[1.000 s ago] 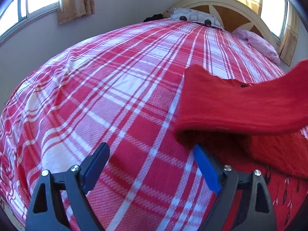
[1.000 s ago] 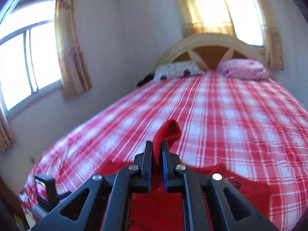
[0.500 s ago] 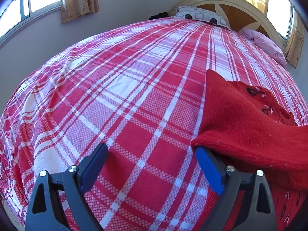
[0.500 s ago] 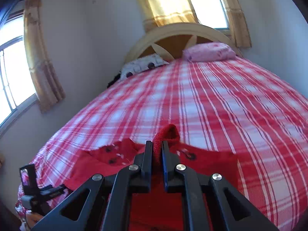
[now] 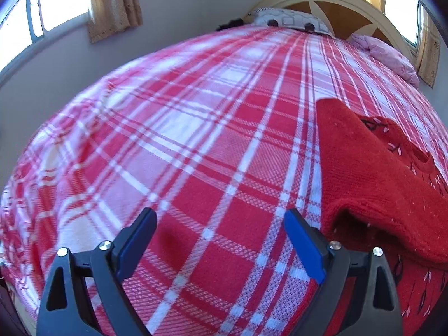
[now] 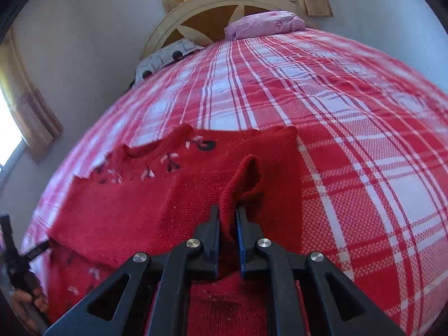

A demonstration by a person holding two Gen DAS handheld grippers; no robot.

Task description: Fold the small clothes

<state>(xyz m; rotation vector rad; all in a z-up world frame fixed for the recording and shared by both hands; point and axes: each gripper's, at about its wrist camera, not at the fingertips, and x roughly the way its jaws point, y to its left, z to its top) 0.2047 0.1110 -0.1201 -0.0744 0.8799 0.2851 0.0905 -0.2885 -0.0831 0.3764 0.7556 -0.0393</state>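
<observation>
A red knitted sweater (image 6: 134,204) with small embroidered marks near its neckline lies flat on the red and white plaid bedspread (image 6: 350,128). One sleeve is folded across the body. My right gripper (image 6: 227,213) holds that sleeve's cuff (image 6: 243,179) low over the sweater; its jaws are opening, and the fabric is still pinched between them. In the left wrist view the sweater (image 5: 378,173) fills the right side, its folded edge just right of my right fingertip. My left gripper (image 5: 219,216) stands open over bare bedspread (image 5: 196,145) with nothing between its fingers.
At the head of the bed are a cream and wood headboard (image 6: 224,8), a pink pillow (image 6: 266,23) and a patterned grey pillow (image 6: 165,56). A wall with curtained windows (image 5: 114,2) runs along the bed's left side. Plaid cover stretches beyond the sweater.
My right gripper has come down and carried the sleeve across the sweater, which now lies flat rather than hanging. Its jaws have parted slightly. The left gripper has stayed open, barely moving.
</observation>
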